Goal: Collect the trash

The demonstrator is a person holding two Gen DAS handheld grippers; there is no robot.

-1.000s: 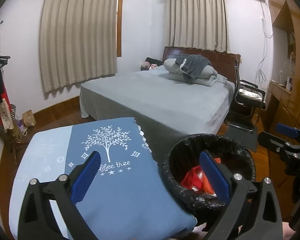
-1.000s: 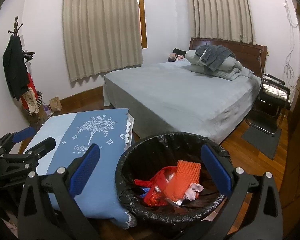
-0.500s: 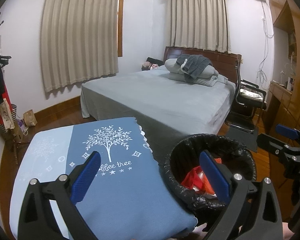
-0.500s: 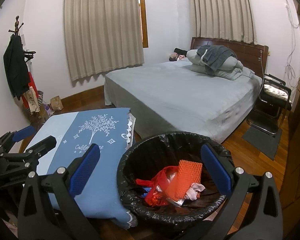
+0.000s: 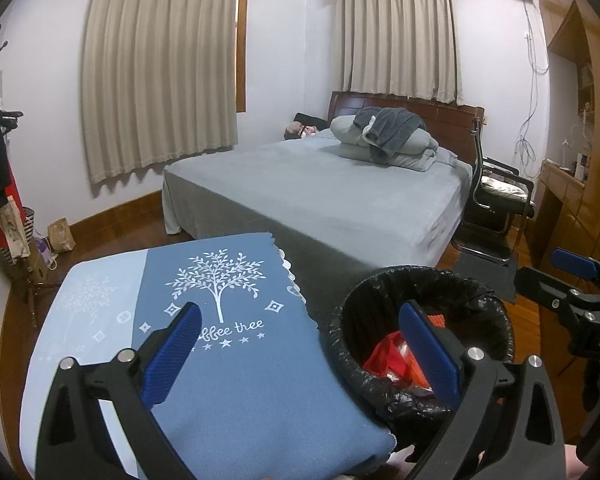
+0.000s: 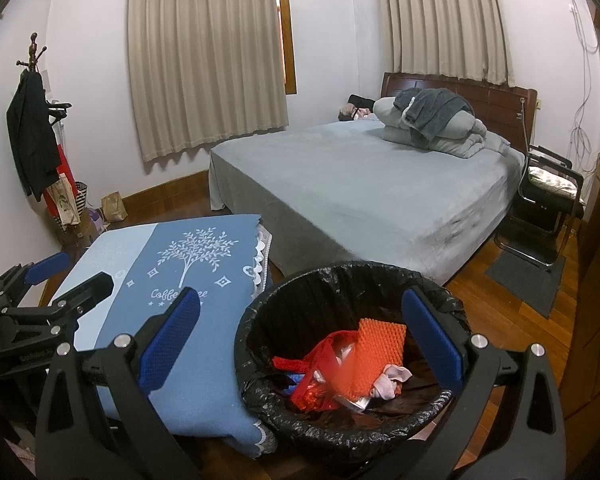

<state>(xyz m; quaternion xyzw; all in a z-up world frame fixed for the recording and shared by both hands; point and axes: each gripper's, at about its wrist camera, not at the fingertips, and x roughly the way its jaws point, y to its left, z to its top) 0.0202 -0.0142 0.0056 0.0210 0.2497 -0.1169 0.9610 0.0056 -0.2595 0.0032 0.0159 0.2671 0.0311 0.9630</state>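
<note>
A round bin with a black liner (image 6: 260,320) stands on the wood floor beside a table under a blue tree-print cloth (image 6: 188,264). Inside it lies trash: a red bag (image 6: 320,364), an orange foam net (image 6: 376,344) and a pale crumpled piece (image 6: 392,378). My right gripper (image 6: 300,344) is open and empty, held above the bin. My left gripper (image 5: 300,352) is open and empty, held over the table's right edge (image 5: 228,380) and the bin (image 5: 480,296). Each gripper shows at the edge of the other's view.
A grey bed (image 5: 320,188) with folded bedding fills the middle of the room. A black chair (image 5: 496,196) and wooden cabinets (image 5: 580,160) stand at the right. A coat rack (image 6: 32,128) and paper bags (image 6: 114,206) stand by the left wall.
Both grippers have drifted only slightly; the views have barely shifted. The trash in the bin lies as before.
</note>
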